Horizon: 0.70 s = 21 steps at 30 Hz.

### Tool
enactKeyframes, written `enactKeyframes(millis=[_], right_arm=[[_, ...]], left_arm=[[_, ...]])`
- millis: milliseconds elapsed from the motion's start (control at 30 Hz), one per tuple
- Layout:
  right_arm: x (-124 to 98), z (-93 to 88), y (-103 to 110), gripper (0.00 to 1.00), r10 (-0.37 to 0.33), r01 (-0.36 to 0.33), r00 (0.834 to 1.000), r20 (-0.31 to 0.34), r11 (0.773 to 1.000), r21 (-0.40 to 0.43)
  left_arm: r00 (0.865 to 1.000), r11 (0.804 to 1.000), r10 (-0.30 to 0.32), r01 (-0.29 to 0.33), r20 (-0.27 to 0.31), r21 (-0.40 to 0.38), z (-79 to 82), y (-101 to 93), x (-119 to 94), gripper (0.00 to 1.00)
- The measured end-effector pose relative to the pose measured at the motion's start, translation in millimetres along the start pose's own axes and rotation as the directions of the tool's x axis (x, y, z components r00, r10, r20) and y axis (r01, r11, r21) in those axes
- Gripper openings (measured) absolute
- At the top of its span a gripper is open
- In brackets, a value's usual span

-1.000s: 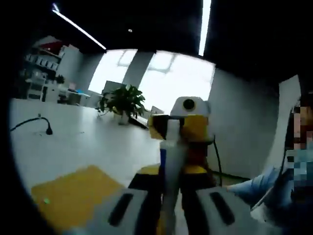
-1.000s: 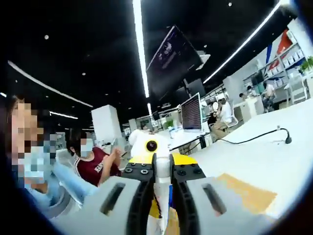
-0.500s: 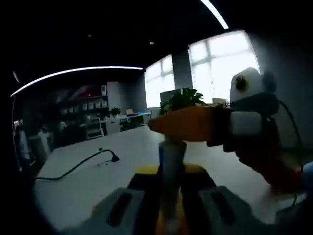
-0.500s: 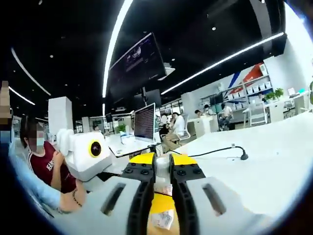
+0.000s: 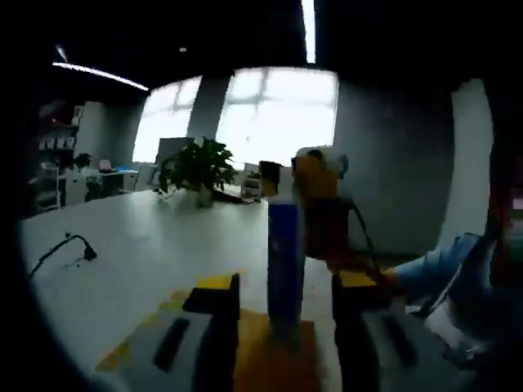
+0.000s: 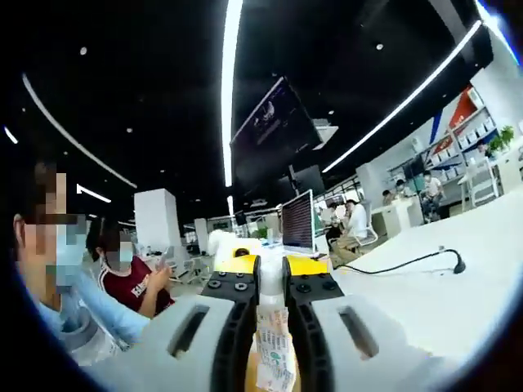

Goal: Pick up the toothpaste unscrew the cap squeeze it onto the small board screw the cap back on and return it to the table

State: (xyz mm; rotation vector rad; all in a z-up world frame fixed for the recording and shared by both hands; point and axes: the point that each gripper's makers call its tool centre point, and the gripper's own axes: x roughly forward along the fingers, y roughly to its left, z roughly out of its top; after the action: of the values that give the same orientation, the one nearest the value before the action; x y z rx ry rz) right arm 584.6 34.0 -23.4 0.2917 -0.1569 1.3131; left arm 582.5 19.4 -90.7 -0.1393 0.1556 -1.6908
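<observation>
The toothpaste tube [image 5: 285,265] stands upright between the jaws of my left gripper [image 5: 284,306], blue along its body, its lower end down in the gap between the jaws. In the left gripper view those jaws look set apart from the tube's sides, with space showing at 3 and 9 o'clock of it, but the picture is blurred and I cannot tell whether they press on it lower down. At 12 o'clock of the tube, at its top, my right gripper [image 5: 319,192] comes in from beyond, yellow and dark, closed on that end.

In the right gripper view the tube [image 6: 274,351] runs toward me between my own right gripper's [image 6: 270,287] jaws, its printed white body below, its top end pinched in the narrow gap between the black tips. The cap itself is hidden by those tips.

Under the left gripper a yellow board [image 5: 270,359] lies on the white table [image 5: 139,253], at 6 o'clock of the tube. A black cable [image 5: 61,249] trails on the table at 9 o'clock. A potted plant [image 5: 196,167] stands at 11 o'clock by bright windows [image 5: 270,110]. A blue sleeve [image 5: 433,273] shows at 3 o'clock. In the right gripper view a monitor [image 6: 298,222] stands at 1 o'clock and a seated person in a dark red shirt [image 6: 135,282] at 9 o'clock.
</observation>
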Motion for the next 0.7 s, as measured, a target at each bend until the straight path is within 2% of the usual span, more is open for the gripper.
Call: enactKeyframes(millis=[33,67,100,133,167,200,233,267,333,367,400,433,467,500,567,600,667,700], right_arm=[[0,4.4,1,0.11,0.012,-0.012,1.0,0.014,1.0,0.002],[1,9.8,5,0.11,0.043,-0.043,0.999,0.029,0.999,0.0],[1,12.9,8,0.11,0.075,-0.075,0.997,0.028,0.997,-0.008],[1,15.1,12,0.11,0.108,-0.108,0.994,0.017,0.994,-0.028],[1,18.8,19,0.11,0.173,-0.172,0.985,0.008,0.983,-0.067],[3,24.3,24,0.11,0.239,-0.237,0.971,0.011,0.968,-0.079],[3,25.8,25,0.11,0.259,-0.257,0.966,0.016,0.963,-0.08],[5,27.2,34,0.11,0.335,-0.333,0.942,0.018,0.94,-0.071],[8,31.8,40,0.11,0.409,-0.407,0.912,0.03,0.912,-0.042],[8,33.8,43,0.11,0.445,-0.444,0.895,0.037,0.895,-0.029],[8,35.3,46,0.11,0.472,-0.472,0.88,0.046,0.881,-0.022],[8,35.2,49,0.11,0.505,-0.505,0.861,0.059,0.863,-0.009],[9,33.0,48,0.11,0.516,-0.517,0.855,0.056,0.856,0.002],[12,28.3,43,0.11,0.5,-0.501,0.865,0.039,0.865,0.012],[11,20.5,42,0.11,0.508,-0.509,0.861,0.027,0.861,0.006],[11,20.4,36,0.11,0.508,-0.509,0.861,0.027,0.861,0.008],[11,11.6,28,0.11,0.506,-0.506,0.863,0.003,0.862,0.03],[10,8.6,26,0.11,0.51,-0.509,0.86,-0.004,0.86,0.035]], left_arm=[[0.999,0.998,-0.042,0.041,0.027,0.039,3.8,-2.5,-3,0.44],[0.997,0.994,-0.078,0.076,0.02,0.075,4.0,-5.4,-5,0.45],[0.99,0.985,-0.142,0.14,0.009,0.105,4.0,-11.5,-6,0.49],[0.981,0.975,-0.192,0.191,-0.005,0.11,4.0,-16.1,-5,0.61],[0.966,0.962,-0.258,0.259,-0.023,0.085,5.5,-22.7,-1,0.75],[0.954,0.953,-0.297,0.299,-0.042,0.051,5.2,-27.2,2,0.89],[0.945,0.946,-0.32,0.322,-0.065,0.029,4.1,-29.2,7,0.99],[0.93,0.931,-0.354,0.36,-0.096,0.055,2.0,-30.3,14,0.91],[0.904,0.901,-0.406,0.42,-0.132,0.105,-2.8,-35.5,21,0.74],[0.889,0.88,-0.435,0.454,-0.144,0.141,-4.7,-37.4,26,0.69],[0.883,0.871,-0.451,0.467,-0.129,0.156,-3.8,-39.4,29,0.67],[0.869,0.858,-0.483,0.494,-0.105,0.142,-1.6,-42.4,33,0.65],[0.86,0.853,-0.502,0.51,-0.096,0.109,-0.5,-43.6,34,0.65],[0.849,0.847,-0.521,0.527,-0.09,0.072,-0.4,-44.8,35,0.66],[0.847,0.843,-0.525,0.532,-0.087,0.084,-1.6,-46.7,38,0.69],[0.848,0.84,-0.522,0.529,-0.086,0.117,-1.6,-48.5,40,0.69],[0.86,0.846,-0.503,0.511,-0.085,0.156,-2.4,-49.1,43,0.58],[0.876,0.859,-0.47,0.481,-0.103,0.175,-4.4,-45.5,47,0.47]])
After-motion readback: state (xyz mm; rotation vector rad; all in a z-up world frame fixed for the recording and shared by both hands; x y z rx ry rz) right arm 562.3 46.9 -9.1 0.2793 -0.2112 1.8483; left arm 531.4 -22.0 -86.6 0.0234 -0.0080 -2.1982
